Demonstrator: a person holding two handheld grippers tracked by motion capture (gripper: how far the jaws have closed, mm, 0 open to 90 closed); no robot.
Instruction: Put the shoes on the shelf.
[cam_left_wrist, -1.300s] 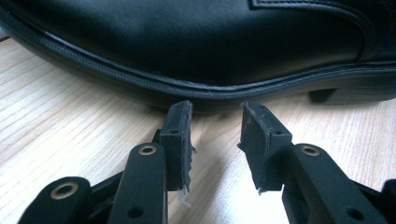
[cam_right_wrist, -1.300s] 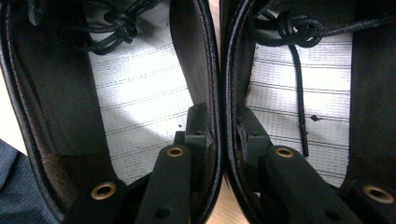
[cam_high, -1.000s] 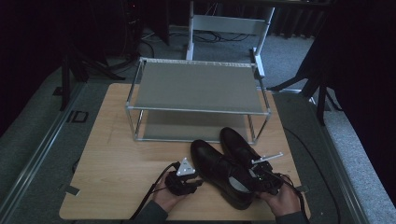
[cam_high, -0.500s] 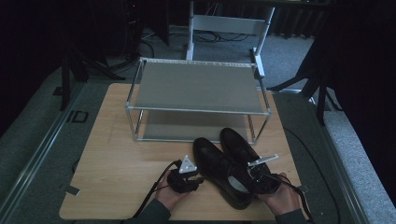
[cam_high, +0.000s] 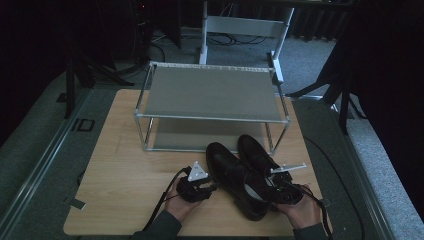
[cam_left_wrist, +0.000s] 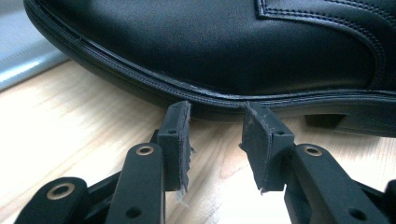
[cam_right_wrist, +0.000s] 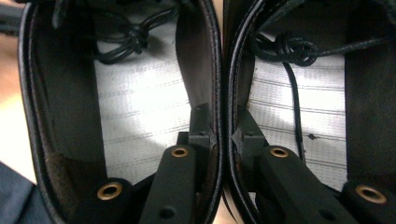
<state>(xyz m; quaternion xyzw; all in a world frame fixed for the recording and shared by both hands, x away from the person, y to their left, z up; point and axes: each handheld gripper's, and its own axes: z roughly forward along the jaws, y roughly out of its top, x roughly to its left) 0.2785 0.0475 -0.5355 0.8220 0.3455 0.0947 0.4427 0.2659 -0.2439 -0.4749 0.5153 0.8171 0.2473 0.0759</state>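
A pair of black shoes (cam_high: 245, 177) sits side by side on the wooden worktop (cam_high: 125, 175), just in front of a two-tier metal shoe rack (cam_high: 212, 95). The right gripper (cam_right_wrist: 220, 128) has one jaw inside each shoe and pinches the two touching inner walls together, so it holds both shoes at once. The left gripper (cam_left_wrist: 215, 135) rests low on the worktop with its jaws partly open and holding nothing, the tips just at the sole edge of the nearer shoe (cam_left_wrist: 210, 51).

The likely aim is to move the pair onto the rack. The grip is on thin leather collars near the heels, so on lifting the toes could droop and one shoe could slide out of the pinch. The toes might also catch the rack's front rail, since the shoes lie close to it.
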